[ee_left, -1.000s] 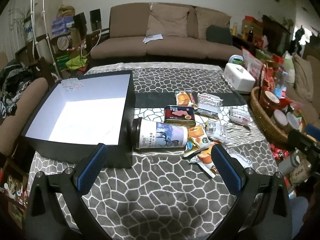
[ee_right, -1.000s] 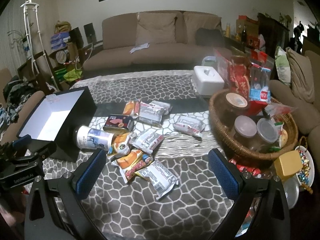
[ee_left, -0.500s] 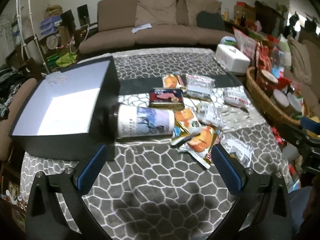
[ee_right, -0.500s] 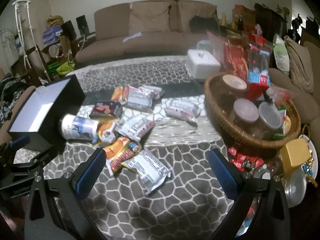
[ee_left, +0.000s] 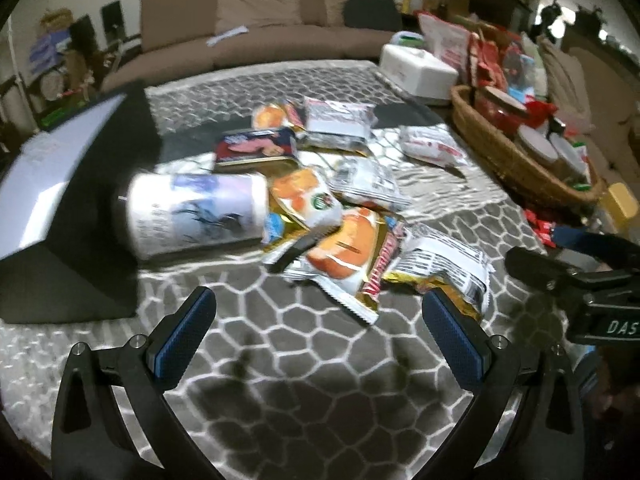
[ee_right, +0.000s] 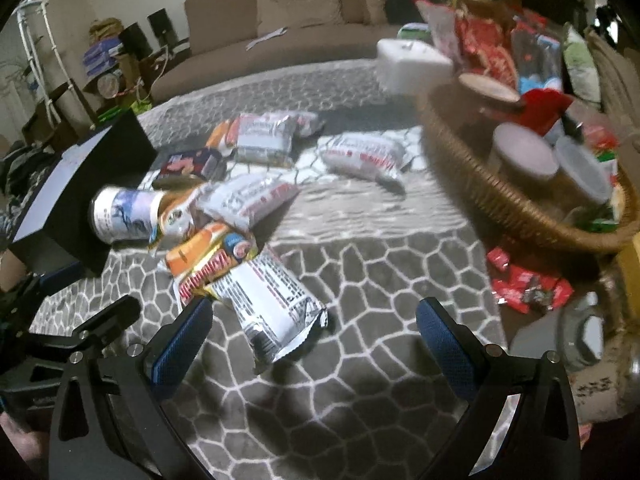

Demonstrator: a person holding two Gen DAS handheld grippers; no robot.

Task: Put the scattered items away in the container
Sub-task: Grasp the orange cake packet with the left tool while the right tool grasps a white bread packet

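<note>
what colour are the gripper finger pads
Blue, with a fine textured surface; the left wrist view shows the pads best.

My left camera looks forward and down, low over the table [ee_left: 320, 380], near the snack pile [ee_left: 352, 240]; the black box [ee_left: 80, 200] is at its left. My right camera faces the same way from further right, near the wicker basket [ee_right: 520, 208]. Both views share the pile, box and sofa [ee_right: 320, 12].

Lying ahead of the spread jaws: heap of foil snack packets [ee_left: 352, 240], white cylindrical can [ee_left: 196, 210] on its side, touching black open box [ee_left: 76, 216] at left.
</note>
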